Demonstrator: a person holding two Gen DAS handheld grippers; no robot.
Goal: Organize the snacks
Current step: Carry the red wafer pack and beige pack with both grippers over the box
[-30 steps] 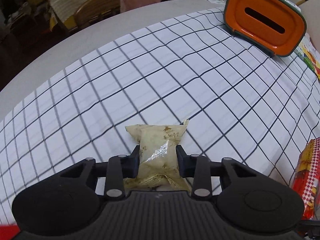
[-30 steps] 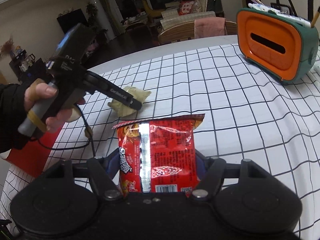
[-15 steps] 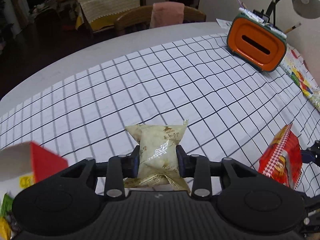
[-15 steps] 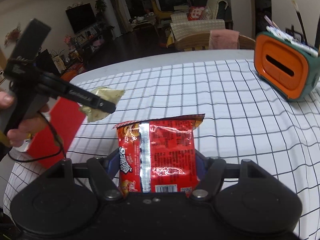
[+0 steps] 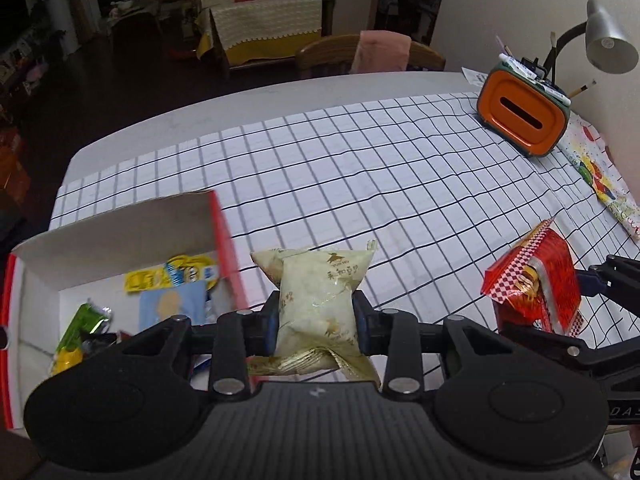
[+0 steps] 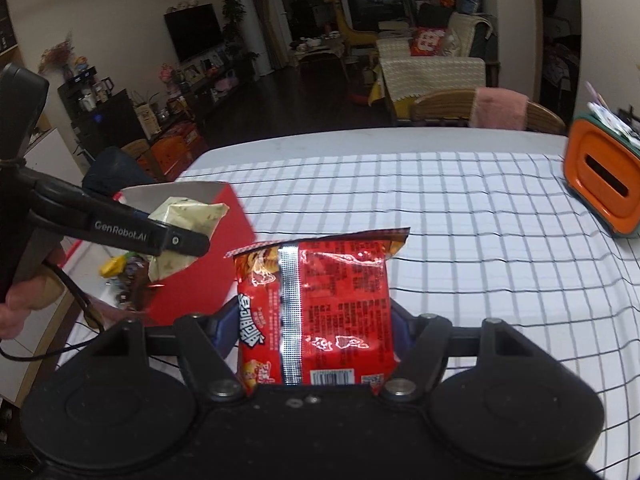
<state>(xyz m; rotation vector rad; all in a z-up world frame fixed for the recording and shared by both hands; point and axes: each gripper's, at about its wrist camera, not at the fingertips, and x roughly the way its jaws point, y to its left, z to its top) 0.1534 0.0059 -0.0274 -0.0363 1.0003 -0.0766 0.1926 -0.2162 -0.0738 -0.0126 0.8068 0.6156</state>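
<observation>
Two snack packets are hanging in the air at once, one in each gripper, above the checked tablecloth [image 5: 400, 184]. The left gripper [image 5: 316, 312] is pinching a pale cream packet [image 5: 320, 280] across its middle, its jaws pressing on both sides so that the wrapper is bulging above them. The right gripper [image 6: 312, 332] is clamping a red foil packet [image 6: 316, 304] by its lower half, jaws standing fairly wide around it. An open red box [image 5: 224, 236] with a white lining is sitting at the left end of the table, already holding several small snacks [image 5: 172, 280], and the cream packet is hovering just beside its right wall.

Judging from this, the risks are mostly about the drop. The cream packet is sitting near the box's right wall rather than over the middle, so a release here could be landing it on the rim or outside on the cloth. Both wrappers are slick and puffed with air, so either could be slipping out of its grip if the hand is swinging fast. The two grippers are also converging on the same box from the same side, so one could be knocking the other, or nudging the light cardboard box along the cloth
</observation>
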